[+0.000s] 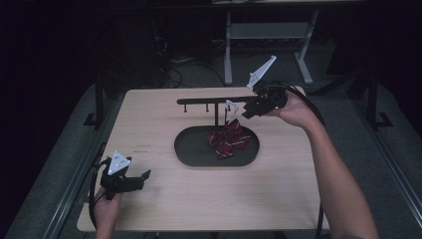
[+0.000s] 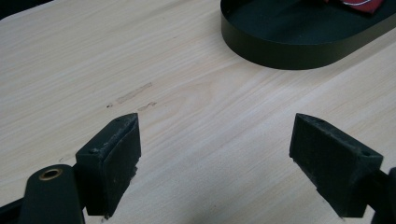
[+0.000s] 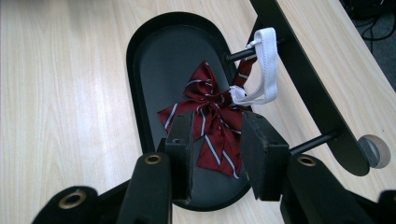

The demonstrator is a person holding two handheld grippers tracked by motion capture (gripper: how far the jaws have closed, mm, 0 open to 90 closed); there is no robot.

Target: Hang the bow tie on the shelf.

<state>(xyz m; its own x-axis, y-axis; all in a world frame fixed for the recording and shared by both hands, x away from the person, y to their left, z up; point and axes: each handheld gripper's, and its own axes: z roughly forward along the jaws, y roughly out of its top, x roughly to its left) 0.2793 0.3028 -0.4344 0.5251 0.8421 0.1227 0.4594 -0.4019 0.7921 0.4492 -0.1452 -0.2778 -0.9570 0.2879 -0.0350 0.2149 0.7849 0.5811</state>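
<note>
Bow tie (image 3: 210,126) work is most of the way through, as I judge it: the red striped bow hangs by its white elastic strap (image 3: 266,65) from one peg (image 3: 240,54) of the black rack (image 1: 214,101), dangling over the oval black tray (image 1: 191,152) that forms the rack's base. In my right gripper view the strap loops over that peg, and the bow sags down toward the tray floor; whether it touches there I cannot tell. My right fingers (image 3: 218,149) sit just in front of the bow, parted with a gap between them and nothing held. What looks left is to draw that hand clear of the rack, and perhaps to check that the loop sits well on the peg. My left fingers (image 2: 229,163) are spread wide and empty, low over the bare worktop (image 1: 278,199) near its front left corner, well apart from the tray.
</note>
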